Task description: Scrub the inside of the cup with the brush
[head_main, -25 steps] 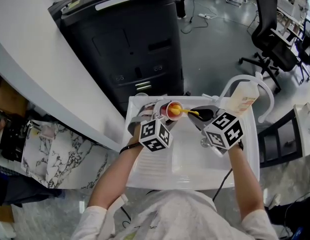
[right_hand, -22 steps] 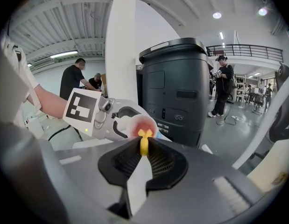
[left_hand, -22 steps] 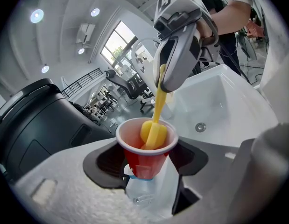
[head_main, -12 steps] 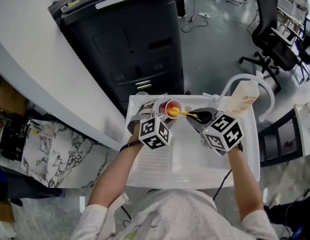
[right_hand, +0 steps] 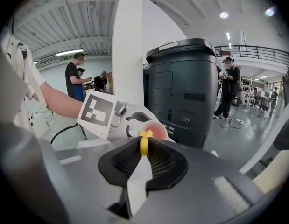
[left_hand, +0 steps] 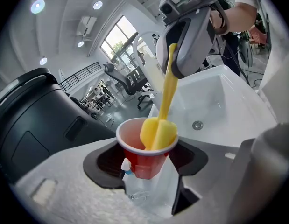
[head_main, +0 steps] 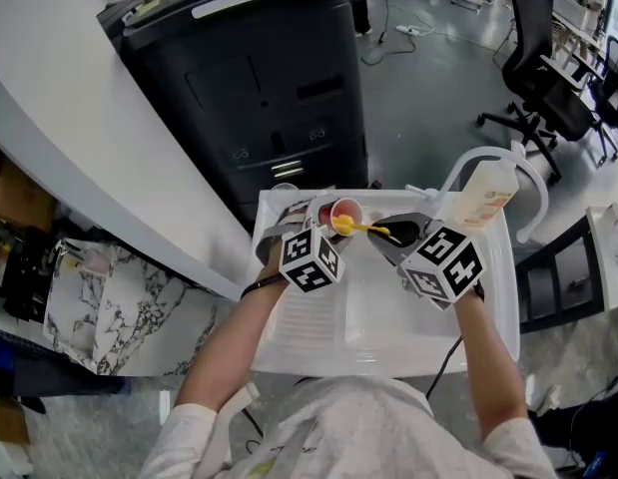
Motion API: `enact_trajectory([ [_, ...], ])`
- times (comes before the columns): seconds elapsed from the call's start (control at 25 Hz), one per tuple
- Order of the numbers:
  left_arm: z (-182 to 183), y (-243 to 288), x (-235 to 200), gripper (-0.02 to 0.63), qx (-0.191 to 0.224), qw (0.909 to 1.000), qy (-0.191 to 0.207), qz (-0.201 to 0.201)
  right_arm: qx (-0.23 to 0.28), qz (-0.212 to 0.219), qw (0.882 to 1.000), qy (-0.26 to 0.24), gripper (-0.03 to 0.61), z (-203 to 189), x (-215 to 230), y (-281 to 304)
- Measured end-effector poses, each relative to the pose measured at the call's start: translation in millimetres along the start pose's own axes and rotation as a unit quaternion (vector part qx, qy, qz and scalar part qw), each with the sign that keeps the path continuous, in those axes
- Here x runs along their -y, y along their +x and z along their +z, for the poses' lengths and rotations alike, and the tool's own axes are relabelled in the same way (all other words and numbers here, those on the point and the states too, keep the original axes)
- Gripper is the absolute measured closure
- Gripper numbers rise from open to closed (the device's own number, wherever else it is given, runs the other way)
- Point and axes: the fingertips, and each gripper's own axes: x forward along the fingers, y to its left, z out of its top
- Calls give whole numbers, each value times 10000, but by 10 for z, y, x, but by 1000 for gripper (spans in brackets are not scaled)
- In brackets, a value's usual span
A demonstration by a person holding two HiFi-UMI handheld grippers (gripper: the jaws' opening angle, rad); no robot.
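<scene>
A black cabinet (head_main: 254, 88) stands on the far side, against the far edge of a white sink (head_main: 388, 312). An office chair (head_main: 543, 63) sits well apart on the grey floor at far right. A white faucet (head_main: 488, 154) arches over the sink's far right corner, with a pale bottle (head_main: 481, 200) just beside it.

The left tongs (left_hand: 146, 166) are over the sink's far left corner. They stand fairly wide and are clamped on the lower sides of a red cup (left_hand: 143, 158). The cup is held clear of the basin, its white-rimmed mouth turned up and towards the right.

The right tongs (right_hand: 143, 154) come in from the right. They are nearly closed and pinch the thin yellow handle of the brush (left_hand: 158, 130).

The brush runs leftwards from those tongs to the cup. Its yellow foam head sits in the cup's mouth, partly below the rim and pressed against the right side. Whether it reaches the bottom is hard to tell. A small round drain (left_hand: 197, 124) shows in the sink floor to the right of the cup.
</scene>
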Motion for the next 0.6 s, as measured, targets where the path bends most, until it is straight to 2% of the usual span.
enact_trajectory([
  [0.28, -59, 13, 67, 321, -106, 9998, 56, -126, -5, -8, 9998, -175, 543, 95, -36, -12],
  [0.6, -75, -2, 143, 321, -127, 9995, 201, -206, 30, 31, 9999, -97, 543, 138, -3, -46],
])
